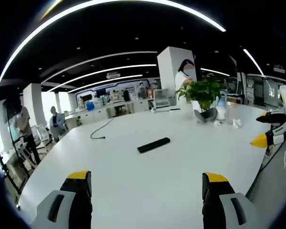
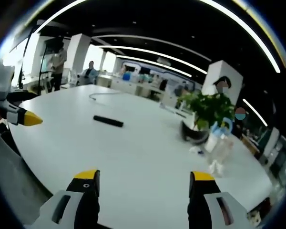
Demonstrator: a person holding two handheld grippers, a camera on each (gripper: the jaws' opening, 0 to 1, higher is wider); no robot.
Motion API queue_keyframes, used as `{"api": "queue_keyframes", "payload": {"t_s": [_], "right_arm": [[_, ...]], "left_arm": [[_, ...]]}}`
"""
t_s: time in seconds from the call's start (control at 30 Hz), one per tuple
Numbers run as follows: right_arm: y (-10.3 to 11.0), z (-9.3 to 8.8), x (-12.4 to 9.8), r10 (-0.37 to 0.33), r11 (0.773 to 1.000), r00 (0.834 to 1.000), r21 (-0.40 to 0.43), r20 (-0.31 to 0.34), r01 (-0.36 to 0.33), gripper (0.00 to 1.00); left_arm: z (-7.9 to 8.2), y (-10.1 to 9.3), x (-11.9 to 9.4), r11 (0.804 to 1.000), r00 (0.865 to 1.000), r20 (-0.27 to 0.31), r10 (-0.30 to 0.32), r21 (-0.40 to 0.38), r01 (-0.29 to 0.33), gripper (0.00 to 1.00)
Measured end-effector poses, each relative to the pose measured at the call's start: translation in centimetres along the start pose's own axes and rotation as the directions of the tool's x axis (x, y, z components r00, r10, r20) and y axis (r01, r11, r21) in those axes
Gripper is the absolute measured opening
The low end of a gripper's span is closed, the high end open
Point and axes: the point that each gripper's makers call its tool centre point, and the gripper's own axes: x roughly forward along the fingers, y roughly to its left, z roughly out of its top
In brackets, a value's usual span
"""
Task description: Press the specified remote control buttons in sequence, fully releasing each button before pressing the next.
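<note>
Hovering pre-approach: left gripper (image 1: 147, 183) and right gripper (image 2: 144, 182) both spread wide, empty, well apart from remote (image 1: 153, 145) on white table (image 1: 133, 191). Remote lies at 12 o'clock of the left jaws. Next, I judge: close in and line one tip over the first button.

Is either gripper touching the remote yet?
Apart. In the left gripper view, bare table separates the left gripper from the remote.

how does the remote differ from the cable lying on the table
The remote is a short, thick, straight black bar; the cable is thin and curves across the table. The remote lies nearer the open left gripper and right gripper; the cable sits farther back. Both are dark and lie flat, untouched.
</note>
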Motion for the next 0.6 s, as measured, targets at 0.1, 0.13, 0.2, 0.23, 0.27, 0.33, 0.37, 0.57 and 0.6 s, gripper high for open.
{"api": "queue_keyframes", "payload": {"t_s": [0.1, 0.13, 0.2, 0.23, 0.27, 0.33, 0.37, 0.57, 0.6], "right_arm": [[0.04, -0.11, 0.04, 0.001, 1.000, 1.000, -0.003, -0.005, -0.001, 0.75], [0.08, -0.13, 0.05, 0.002, 1.000, 1.000, -0.005, -0.007, -0.002, 0.75], [0.13, -0.15, 0.06, 0.004, 1.000, 1.000, -0.008, -0.008, -0.004, 0.75], [0.16, -0.18, 0.08, 0.005, 1.000, 1.000, -0.009, -0.010, -0.005, 0.75], [0.19, -0.20, 0.08, 0.007, 1.000, 1.000, -0.010, -0.012, -0.007, 0.75], [0.18, -0.15, 0.07, 0.006, 1.000, 1.000, -0.011, -0.010, -0.006, 0.75], [0.15, -0.15, 0.07, 0.005, 1.000, 1.000, -0.010, -0.009, -0.005, 0.75], [0.14, -0.22, 0.10, 0.006, 1.000, 1.000, -0.008, -0.015, -0.006, 0.75], [0.19, -0.23, 0.11, 0.008, 1.000, 1.000, -0.010, -0.016, -0.008, 0.74]], "left_arm": [[-0.07, 0.00, 0.01, 1.000, 1.000, -0.002, -0.002, -0.001, 0.002, 1.00], [-0.10, 0.03, 0.00, 1.000, 1.000, -0.004, 0.000, -0.003, 0.000, 1.00], [-0.09, 0.17, -0.03, 1.000, 1.000, -0.003, 0.005, -0.007, -0.005, 1.00], [-0.08, 0.23, -0.03, 1.000, 1.000, -0.002, 0.006, -0.010, -0.006, 1.00], [-0.08, 0.31, -0.03, 1.000, 1.000, -0.001, 0.008, -0.014, -0.008, 1.00], [-0.11, 0.35, -0.01, 1.000, 1.000, -0.003, 0.009, -0.017, -0.009, 1.00], [-0.13, 0.36, -0.01, 1.000, 1.000, -0.004, 0.009, -0.018, -0.010, 1.00], [-0.20, 0.30, 0.02, 1.000, 1.000, -0.008, 0.008, -0.013, -0.008, 1.00], [-0.18, 0.32, 0.01, 1.000, 1.000, -0.006, 0.010, -0.012, -0.010, 1.00]]}}
